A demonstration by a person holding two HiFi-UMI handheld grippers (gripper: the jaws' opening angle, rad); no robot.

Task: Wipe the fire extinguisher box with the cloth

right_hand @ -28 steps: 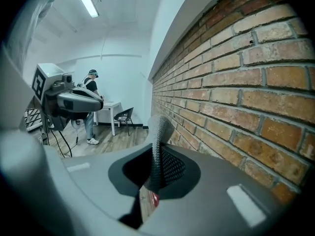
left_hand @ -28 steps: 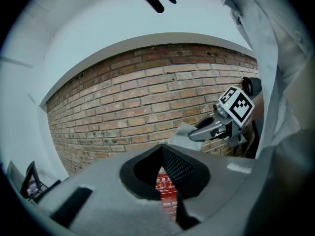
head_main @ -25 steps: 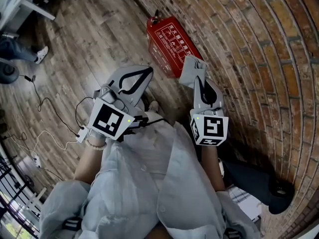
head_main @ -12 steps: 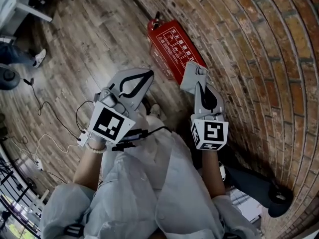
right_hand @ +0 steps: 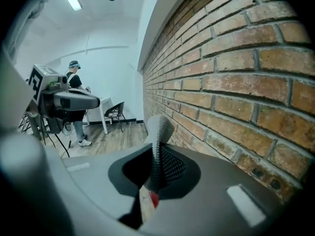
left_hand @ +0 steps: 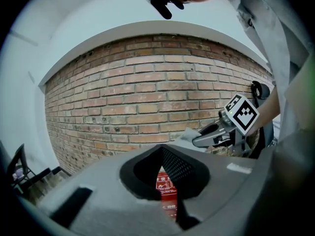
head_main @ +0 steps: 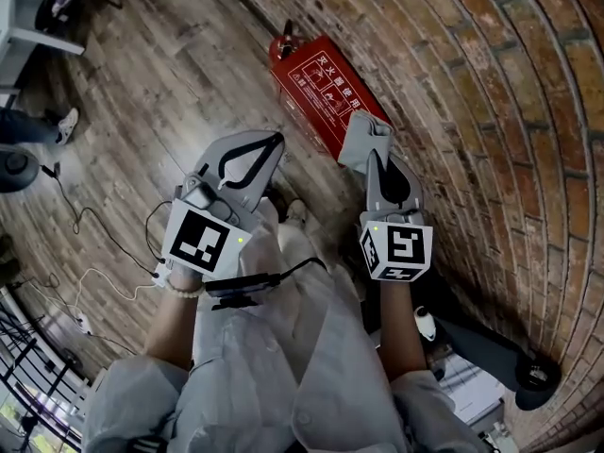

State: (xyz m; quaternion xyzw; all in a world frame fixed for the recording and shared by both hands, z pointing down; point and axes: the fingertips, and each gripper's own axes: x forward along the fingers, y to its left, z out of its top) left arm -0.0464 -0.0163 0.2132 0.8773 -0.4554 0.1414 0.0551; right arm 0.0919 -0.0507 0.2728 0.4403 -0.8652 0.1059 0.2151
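right gripper (head_main: 377, 160) is clamped on the cloth (head_main: 357, 140) at the near end of the box (head_main: 316, 81) (by the brick wall (head_main: 472, 83)); left gripper (head_main: 276, 141) has its jaws together, empty.

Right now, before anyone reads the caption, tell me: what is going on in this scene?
A person standing beside a brick wall holds a gripper in each hand. The right gripper has its tongs shut on a grey cloth, poised at the near end of the red fire extinguisher box lying on the wooden floor; contact isn't clear. The left gripper hangs empty, tongs shut, beside it.
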